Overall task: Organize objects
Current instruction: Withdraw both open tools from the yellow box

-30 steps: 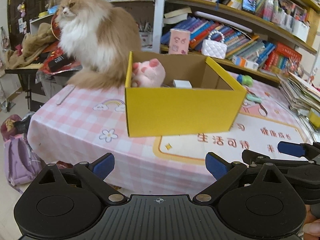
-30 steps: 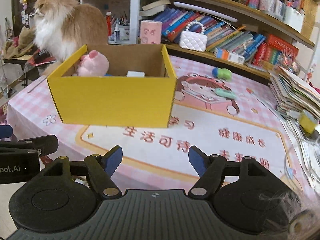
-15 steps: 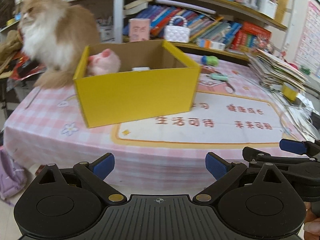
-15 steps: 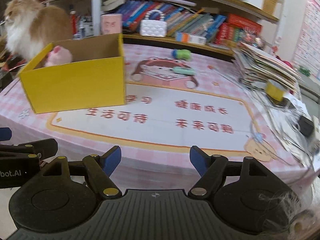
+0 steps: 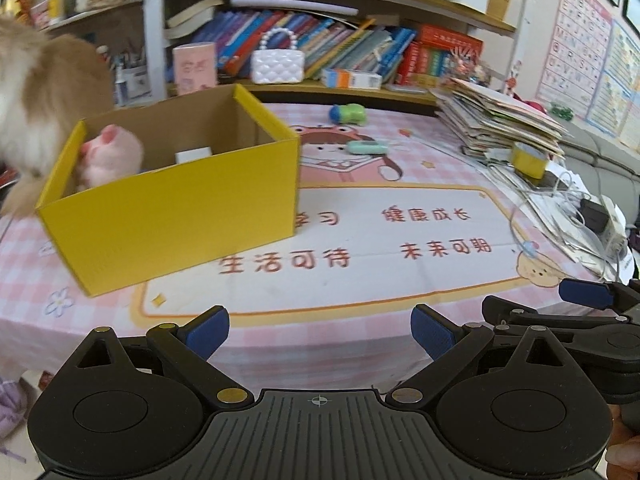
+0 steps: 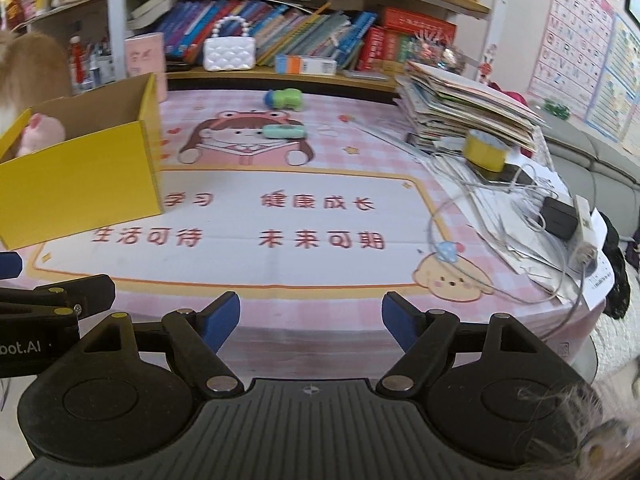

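Observation:
A yellow cardboard box [image 5: 180, 216] [image 6: 76, 184] stands on the left of the pink checked tablecloth [image 5: 400, 240]. Inside it lie a pink plush toy [image 5: 112, 156] [image 6: 40, 132] and a small white block [image 5: 193, 156]. Farther back on the cloth lie a green and blue toy [image 5: 347, 113] [image 6: 283, 99] and a mint green oblong object [image 5: 366, 147] [image 6: 284, 132]. My left gripper [image 5: 320, 330] is open and empty, off the table's front edge. My right gripper [image 6: 311, 322] hangs beside it, its jaws opening with nothing between them.
A fluffy orange and white cat [image 5: 44, 92] sits behind the box at the left. A stack of papers [image 6: 464, 112], a yellow tape roll [image 6: 484, 154], cables and a black adapter [image 6: 558, 218] crowd the right side. Bookshelves with a white handbag [image 6: 229, 53] line the back.
Both views have swung to the right: the box and cat slid toward the left edge and the paper stack and cables came into sight. The right jaws stand slightly wider apart.

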`<action>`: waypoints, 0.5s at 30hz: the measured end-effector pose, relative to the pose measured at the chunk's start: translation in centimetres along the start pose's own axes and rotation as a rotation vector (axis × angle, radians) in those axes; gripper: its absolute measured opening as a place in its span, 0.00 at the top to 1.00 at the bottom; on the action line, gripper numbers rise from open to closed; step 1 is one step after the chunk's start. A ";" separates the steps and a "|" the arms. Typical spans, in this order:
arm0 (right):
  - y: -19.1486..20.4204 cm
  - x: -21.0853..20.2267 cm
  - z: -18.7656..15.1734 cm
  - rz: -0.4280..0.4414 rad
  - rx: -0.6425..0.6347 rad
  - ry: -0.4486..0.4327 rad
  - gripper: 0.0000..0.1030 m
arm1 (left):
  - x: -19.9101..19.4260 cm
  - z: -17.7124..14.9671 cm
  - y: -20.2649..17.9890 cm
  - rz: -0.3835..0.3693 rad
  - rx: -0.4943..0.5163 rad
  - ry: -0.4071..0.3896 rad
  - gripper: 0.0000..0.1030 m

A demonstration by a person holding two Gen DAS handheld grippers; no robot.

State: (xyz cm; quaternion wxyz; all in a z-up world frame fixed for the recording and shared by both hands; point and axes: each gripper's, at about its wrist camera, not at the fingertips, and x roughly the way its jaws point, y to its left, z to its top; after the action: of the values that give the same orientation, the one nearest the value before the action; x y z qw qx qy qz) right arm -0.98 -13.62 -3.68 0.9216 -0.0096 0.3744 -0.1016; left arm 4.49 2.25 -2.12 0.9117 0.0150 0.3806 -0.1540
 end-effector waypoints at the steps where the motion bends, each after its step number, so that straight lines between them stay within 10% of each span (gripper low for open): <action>1: -0.3 0.3 0.2 -0.004 0.004 0.003 0.25 | 0.3 0.2 -0.3 -0.004 0.005 0.003 0.04; 15: -4.4 5.9 3.7 -0.008 0.009 0.050 0.25 | 6.2 4.0 -3.8 -0.008 0.013 0.042 0.04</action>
State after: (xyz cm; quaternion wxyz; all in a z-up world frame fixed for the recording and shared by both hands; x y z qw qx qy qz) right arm 4.96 -19.35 -4.67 0.9116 -0.0046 0.3970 -0.1071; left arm 10.24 -3.63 -3.22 0.9027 0.0227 0.3988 -0.1596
